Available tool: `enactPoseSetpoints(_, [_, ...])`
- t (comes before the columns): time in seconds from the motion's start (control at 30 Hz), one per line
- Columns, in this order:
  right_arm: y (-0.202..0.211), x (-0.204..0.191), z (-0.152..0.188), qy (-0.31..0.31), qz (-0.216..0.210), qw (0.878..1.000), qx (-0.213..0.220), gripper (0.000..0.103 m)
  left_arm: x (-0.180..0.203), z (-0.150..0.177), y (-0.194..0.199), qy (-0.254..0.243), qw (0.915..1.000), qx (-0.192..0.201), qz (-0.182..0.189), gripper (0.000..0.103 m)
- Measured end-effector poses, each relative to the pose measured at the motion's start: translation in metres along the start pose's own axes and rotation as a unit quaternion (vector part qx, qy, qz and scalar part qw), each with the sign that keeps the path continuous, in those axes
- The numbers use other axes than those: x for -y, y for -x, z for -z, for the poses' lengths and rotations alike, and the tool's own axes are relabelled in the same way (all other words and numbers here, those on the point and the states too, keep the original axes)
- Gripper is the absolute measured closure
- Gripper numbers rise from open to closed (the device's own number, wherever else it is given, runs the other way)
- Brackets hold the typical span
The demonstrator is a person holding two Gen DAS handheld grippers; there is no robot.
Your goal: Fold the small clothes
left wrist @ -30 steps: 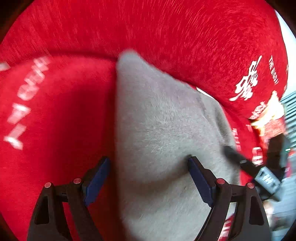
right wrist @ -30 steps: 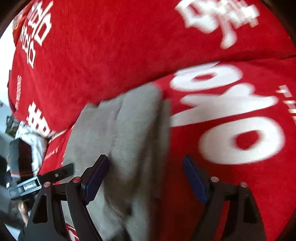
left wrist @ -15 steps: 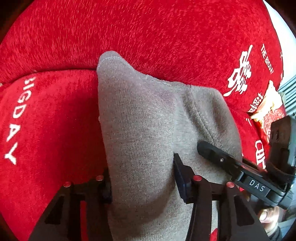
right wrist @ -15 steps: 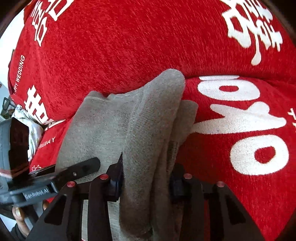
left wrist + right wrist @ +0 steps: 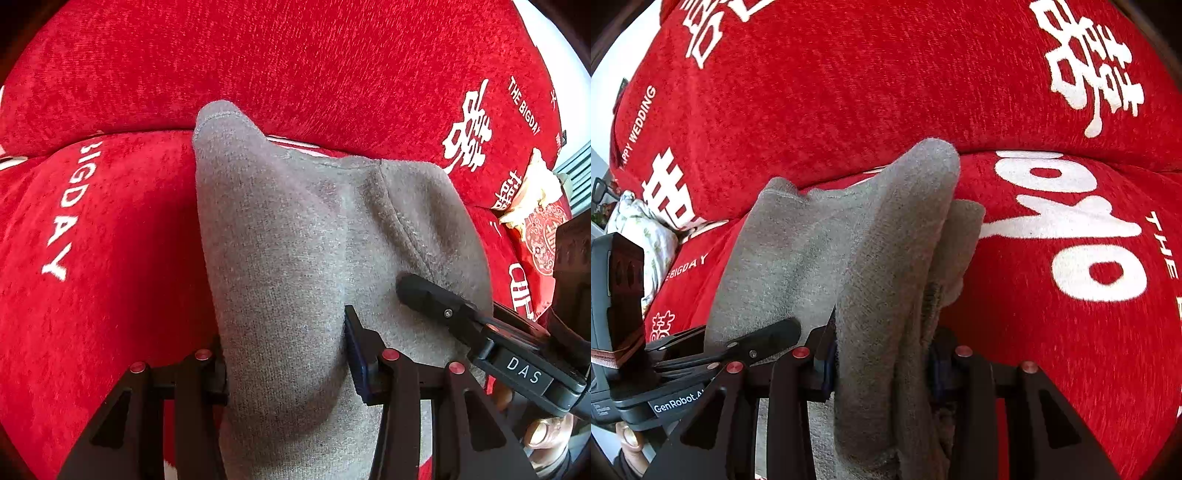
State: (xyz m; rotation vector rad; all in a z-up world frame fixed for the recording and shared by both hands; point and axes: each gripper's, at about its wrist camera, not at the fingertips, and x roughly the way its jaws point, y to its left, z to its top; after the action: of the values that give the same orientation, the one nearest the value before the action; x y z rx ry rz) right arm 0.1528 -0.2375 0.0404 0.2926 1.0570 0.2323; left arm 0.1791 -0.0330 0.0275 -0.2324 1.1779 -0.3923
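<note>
A small grey knit garment (image 5: pixel 295 240) is held up in front of a red sofa. My left gripper (image 5: pixel 284 354) is shut on its left edge, with cloth bunched between the jaws. My right gripper (image 5: pixel 882 354) is shut on the garment's right edge (image 5: pixel 886 240), where several layers hang folded together. The right gripper also shows in the left wrist view (image 5: pixel 461 317), close beside mine. The left gripper shows in the right wrist view (image 5: pixel 753 343). The garment's lower part is hidden behind the fingers.
The red sofa cover (image 5: pixel 110 240) with white lettering fills both views, backrest (image 5: pixel 849 92) behind and seat below. A red-and-gold snack bag (image 5: pixel 535 229) lies at the right of the seat. A floral cloth (image 5: pixel 642 236) lies at the far left.
Both grippers went from open to shut on the grey garment's edges and raised it slightly. In the last half second little has moved.
</note>
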Motion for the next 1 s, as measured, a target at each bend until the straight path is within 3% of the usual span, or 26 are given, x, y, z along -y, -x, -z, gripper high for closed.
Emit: enactPoseSetpoints(1.0, [0.035, -0.052, 0.073, 0.015, -0.001, 1.0, 0.014, 0.063, -0.015, 0.082, 0.064, -0.005, 0.9997, 0.022, -0.011, 0.055])
